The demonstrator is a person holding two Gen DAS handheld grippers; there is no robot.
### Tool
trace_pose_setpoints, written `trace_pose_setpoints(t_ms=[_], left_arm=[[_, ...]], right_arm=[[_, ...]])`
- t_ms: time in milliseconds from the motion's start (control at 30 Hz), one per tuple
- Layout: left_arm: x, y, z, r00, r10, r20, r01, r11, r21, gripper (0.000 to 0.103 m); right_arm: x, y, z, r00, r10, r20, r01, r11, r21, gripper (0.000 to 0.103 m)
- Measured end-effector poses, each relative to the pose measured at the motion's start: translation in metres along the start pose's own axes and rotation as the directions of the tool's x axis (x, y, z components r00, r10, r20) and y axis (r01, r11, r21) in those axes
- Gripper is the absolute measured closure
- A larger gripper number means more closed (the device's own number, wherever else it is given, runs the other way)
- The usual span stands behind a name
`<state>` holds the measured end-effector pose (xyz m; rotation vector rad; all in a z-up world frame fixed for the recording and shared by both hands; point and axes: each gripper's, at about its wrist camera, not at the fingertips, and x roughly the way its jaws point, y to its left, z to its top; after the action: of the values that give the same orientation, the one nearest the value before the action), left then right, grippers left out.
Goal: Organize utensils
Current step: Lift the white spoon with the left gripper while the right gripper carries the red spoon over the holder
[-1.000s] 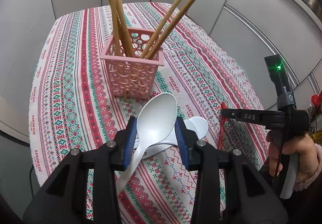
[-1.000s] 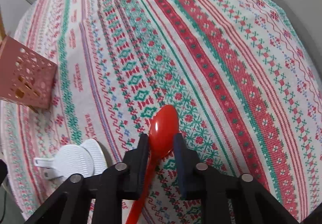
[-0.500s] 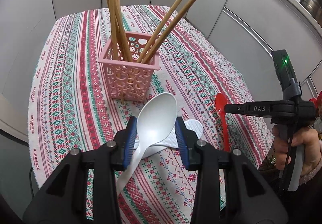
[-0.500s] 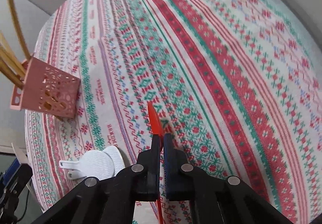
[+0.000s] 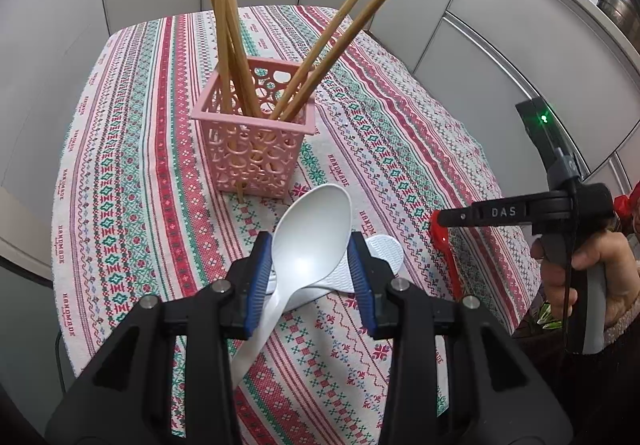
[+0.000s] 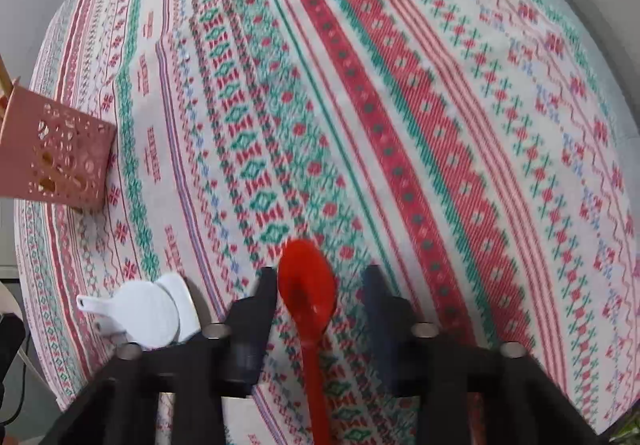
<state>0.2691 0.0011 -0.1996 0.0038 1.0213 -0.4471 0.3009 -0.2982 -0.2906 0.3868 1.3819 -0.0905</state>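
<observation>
My left gripper [image 5: 313,260] is shut on a white spoon [image 5: 310,237], bowl forward, held above the patterned tablecloth [image 5: 132,181]. A pink perforated basket [image 5: 252,149] with several wooden chopsticks [image 5: 228,17] stands just beyond it; the basket also shows in the right wrist view [image 6: 60,153]. My right gripper [image 6: 320,285] has its jaws spread wide, and a red spoon [image 6: 308,285] lies between them without touching either finger. In the left wrist view the red spoon [image 5: 446,249] hangs below the right gripper [image 5: 444,219].
Two white rice paddles [image 6: 148,309] lie on the cloth near the front edge, also in the left wrist view [image 5: 380,257]. Grey cabinet fronts [image 5: 500,45] surround the table. The tablecloth [image 6: 400,85] stretches away ahead of the right gripper.
The right gripper went from shut on the red spoon to wide open, and the spoon turned bowl-up between its fingers. The left gripper drew back slightly from the basket, still holding the white spoon.
</observation>
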Motion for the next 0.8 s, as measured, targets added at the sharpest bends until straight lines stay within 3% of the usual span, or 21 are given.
trace_pose_setpoints(t_ms=[100, 233, 400, 500, 667, 800], left_arm=[[0.002, -0.001, 0.000, 1.000, 0.003, -0.006, -0.003, 1.000, 0.004, 0.063], [0.004, -0.001, -0.001, 1.000, 0.007, -0.010, -0.007, 1.000, 0.005, 0.063], [0.005, 0.001, -0.001, 1.000, 0.013, -0.011, -0.013, 1.000, -0.008, 0.063], [0.002, 0.002, 0.001, 1.000, 0.011, -0.001, -0.011, 1.000, -0.017, 0.063], [-0.015, 0.005, 0.008, 0.999, -0.018, 0.051, 0.020, 0.999, -0.050, 0.063], [-0.039, 0.010, 0.019, 0.988, -0.061, 0.139, 0.074, 0.993, -0.091, 0.063]], right_arm=[[0.009, 0.005, 0.003, 1.000, 0.013, -0.014, -0.014, 1.000, -0.017, 0.062], [0.019, 0.019, 0.007, 1.000, -0.011, -0.003, 0.010, 0.996, -0.088, 0.077], [0.021, 0.031, 0.002, 0.998, -0.053, 0.027, 0.057, 0.987, -0.153, 0.078], [0.019, 0.030, -0.001, 0.999, -0.036, 0.034, 0.041, 0.989, -0.141, 0.078], [-0.021, 0.025, -0.013, 0.994, 0.030, 0.106, -0.016, 0.991, -0.131, 0.078], [-0.071, 0.038, -0.022, 0.963, 0.119, 0.241, -0.081, 0.984, -0.161, 0.078]])
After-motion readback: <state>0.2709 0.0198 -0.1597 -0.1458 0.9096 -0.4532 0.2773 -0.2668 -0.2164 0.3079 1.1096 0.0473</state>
